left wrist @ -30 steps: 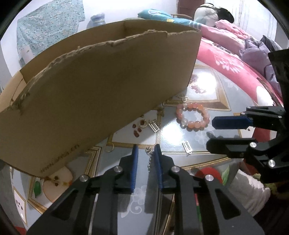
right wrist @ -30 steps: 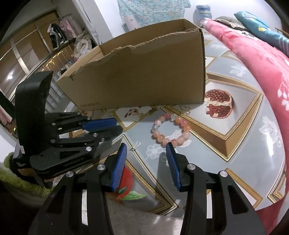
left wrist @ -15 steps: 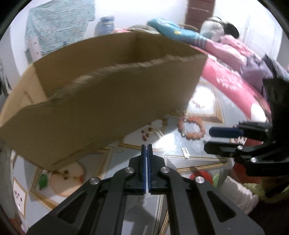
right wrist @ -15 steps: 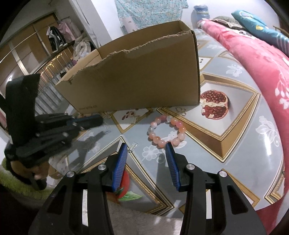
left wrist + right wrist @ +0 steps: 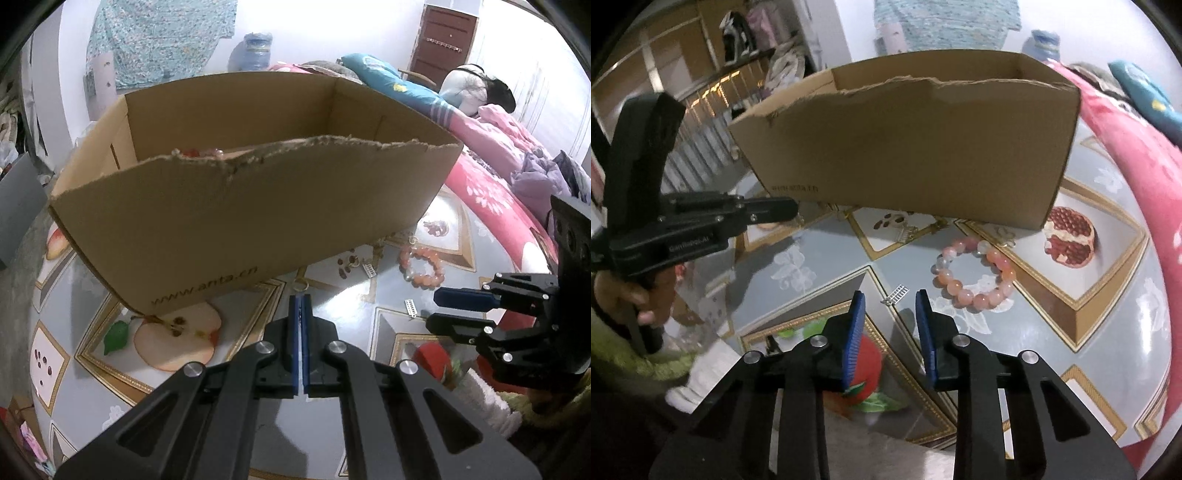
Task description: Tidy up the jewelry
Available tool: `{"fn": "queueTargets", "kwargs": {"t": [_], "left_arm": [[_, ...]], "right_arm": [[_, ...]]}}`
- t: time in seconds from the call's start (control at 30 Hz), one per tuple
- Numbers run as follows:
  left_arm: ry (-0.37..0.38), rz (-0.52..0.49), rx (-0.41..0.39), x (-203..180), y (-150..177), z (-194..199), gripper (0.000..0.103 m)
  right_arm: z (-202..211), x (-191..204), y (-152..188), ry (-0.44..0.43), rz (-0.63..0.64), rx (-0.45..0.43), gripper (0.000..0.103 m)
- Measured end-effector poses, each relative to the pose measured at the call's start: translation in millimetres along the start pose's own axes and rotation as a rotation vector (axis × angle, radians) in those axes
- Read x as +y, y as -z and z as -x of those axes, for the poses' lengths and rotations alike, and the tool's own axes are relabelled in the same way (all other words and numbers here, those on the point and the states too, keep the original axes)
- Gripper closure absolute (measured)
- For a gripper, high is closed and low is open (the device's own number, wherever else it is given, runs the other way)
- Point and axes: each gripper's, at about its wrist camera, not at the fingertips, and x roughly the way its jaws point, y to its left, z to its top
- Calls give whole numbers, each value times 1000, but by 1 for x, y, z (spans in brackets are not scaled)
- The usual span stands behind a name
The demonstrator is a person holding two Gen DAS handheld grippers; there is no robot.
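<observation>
A cardboard box [image 5: 240, 206] with a torn top edge stands on the counter [image 5: 1089, 325], a surface laid with a fruit-patterned cloth; it fills the far side of both views and walls off the room behind the jewelry. Beads [image 5: 195, 151] show just over its torn rim, inside the box.

The pink bead bracelet [image 5: 975, 273] lies flat as a closed ring on the counter, just in front of the box's right-hand corner and apart from its wall. A small silver comb-like charm [image 5: 897, 294] lies near the bracelet on its near left side, its long axis slanting up to the right; a similar charm [image 5: 369, 268] lies by the foot of the box, beside a small gold ring [image 5: 301, 285].

The left claw [image 5: 300, 301] is closed, its blue pads pressed together; whether anything thin is pinched there I cannot tell. The right claw [image 5: 890, 299] has just been closing, its pads apart with nothing between them, just short of the silver charm.

Bare cloth lies open between the two claws; a red quilt [image 5: 1137, 155] borders the counter on the right.
</observation>
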Motion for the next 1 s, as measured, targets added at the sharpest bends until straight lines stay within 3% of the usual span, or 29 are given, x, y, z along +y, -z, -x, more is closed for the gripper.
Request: {"fn": "queueTargets", "kwargs": {"t": [0.27,0.67,1.0], "left_arm": [[10,8,3,6,2,-3,102],[23,15,6,9,1,-8,102],[25,16,-1,10,1,-7,102]], "right_arm": [[-15,9,-8,62,102,26,86],[-24,16,-18,65,91,17,102],[-21,4,-18,36,52,21,103]]}}
